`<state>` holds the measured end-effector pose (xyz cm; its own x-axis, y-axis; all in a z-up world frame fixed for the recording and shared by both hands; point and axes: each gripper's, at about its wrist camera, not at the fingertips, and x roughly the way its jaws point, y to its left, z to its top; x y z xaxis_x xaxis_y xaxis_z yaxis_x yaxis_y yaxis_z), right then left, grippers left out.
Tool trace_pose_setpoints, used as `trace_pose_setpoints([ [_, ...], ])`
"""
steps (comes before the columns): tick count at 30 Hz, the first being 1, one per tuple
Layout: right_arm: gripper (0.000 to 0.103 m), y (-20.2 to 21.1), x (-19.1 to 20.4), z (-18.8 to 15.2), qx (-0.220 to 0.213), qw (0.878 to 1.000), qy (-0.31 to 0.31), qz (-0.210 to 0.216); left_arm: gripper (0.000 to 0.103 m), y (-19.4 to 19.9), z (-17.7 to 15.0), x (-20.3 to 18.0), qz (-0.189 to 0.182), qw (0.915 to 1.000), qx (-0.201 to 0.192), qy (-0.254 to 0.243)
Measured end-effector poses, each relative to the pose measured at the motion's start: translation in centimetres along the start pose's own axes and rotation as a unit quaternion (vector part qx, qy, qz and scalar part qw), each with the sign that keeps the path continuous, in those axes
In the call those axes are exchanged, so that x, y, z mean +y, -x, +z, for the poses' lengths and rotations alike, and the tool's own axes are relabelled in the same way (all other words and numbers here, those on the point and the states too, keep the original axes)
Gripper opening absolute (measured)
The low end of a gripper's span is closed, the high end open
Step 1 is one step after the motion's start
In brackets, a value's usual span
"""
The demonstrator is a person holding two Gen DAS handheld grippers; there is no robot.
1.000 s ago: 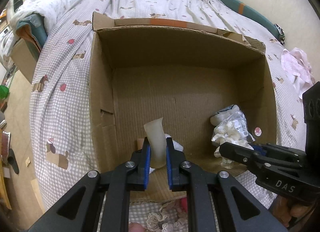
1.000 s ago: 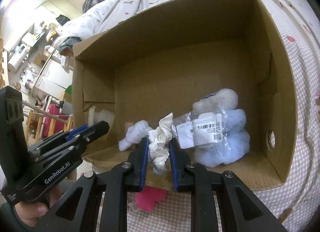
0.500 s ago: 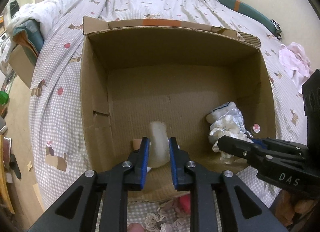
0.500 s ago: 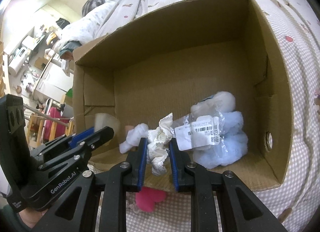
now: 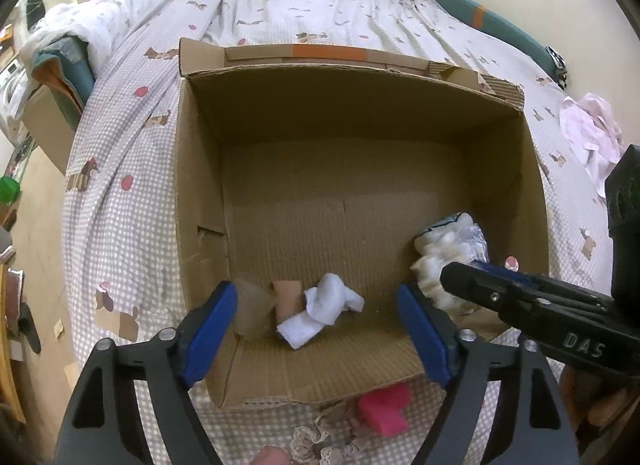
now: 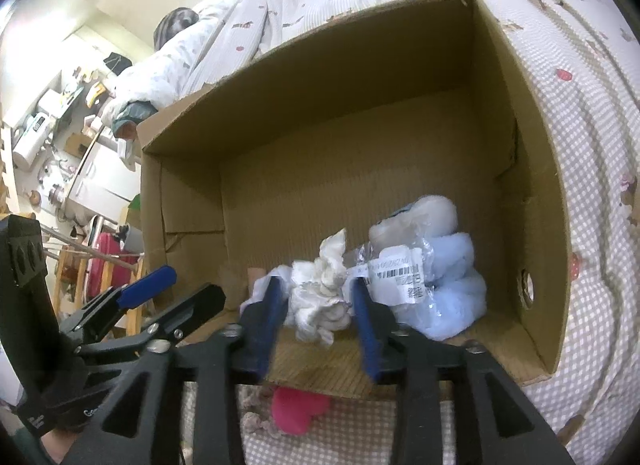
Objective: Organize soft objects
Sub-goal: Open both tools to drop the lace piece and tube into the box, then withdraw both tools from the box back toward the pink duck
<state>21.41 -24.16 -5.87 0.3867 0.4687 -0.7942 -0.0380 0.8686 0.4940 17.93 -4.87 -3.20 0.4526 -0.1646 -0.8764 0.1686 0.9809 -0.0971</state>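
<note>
An open cardboard box (image 5: 200, 185) (image 6: 532, 185) sits on the bed. My left gripper (image 5: 318, 331) (image 6: 184, 289) hangs over its near edge, jaws opening wide, nothing between the pads. A blurred beige foam piece (image 5: 252, 313) lies in the near left corner, beside a tan block (image 5: 288, 297) and a white cloth (image 5: 324, 309). My right gripper (image 6: 320, 325) (image 5: 520, 301) is opening too. A crumpled cream cloth (image 6: 320, 297) sits loose between its pads on the box floor. A pale blue plush in a labelled plastic bag (image 6: 440, 285) (image 5: 448, 249) rests at the right.
A pink soft object (image 5: 384, 409) (image 6: 300, 405) and a lace piece (image 5: 320, 433) lie on the checked bedsheet (image 5: 120, 225) just outside the box's near wall. A pink garment (image 5: 592, 137) lies at the right. The far half of the box floor is bare.
Both grippers went from shut to open. The beige foam piece left the left jaws and dropped into the box corner. The cream cloth came free of the right pads.
</note>
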Motion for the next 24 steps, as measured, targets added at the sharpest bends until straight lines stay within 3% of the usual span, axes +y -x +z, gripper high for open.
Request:
trace_pose_setpoints([
  [5, 0.083, 0.9, -1.0, 0.4, -0.023, 0.999, -0.033, 0.004, 0.089, 0.4, 0.3, 0.4, -0.004, 0.9999, -0.005, 0.013],
  [6, 0.084, 1.1, -1.1, 0.4, -0.027, 0.999, -0.036, 0.003, 0.089, 0.4, 0.3, 0.4, -0.002, 0.9999, -0.006, 0.012],
  [24, 0.084, 1.9, -1.8, 0.4, -0.034, 0.999, -0.038, -0.007, 0.089, 1.4, 0.1, 0.0, 0.011, 0.9996, -0.024, 0.005],
])
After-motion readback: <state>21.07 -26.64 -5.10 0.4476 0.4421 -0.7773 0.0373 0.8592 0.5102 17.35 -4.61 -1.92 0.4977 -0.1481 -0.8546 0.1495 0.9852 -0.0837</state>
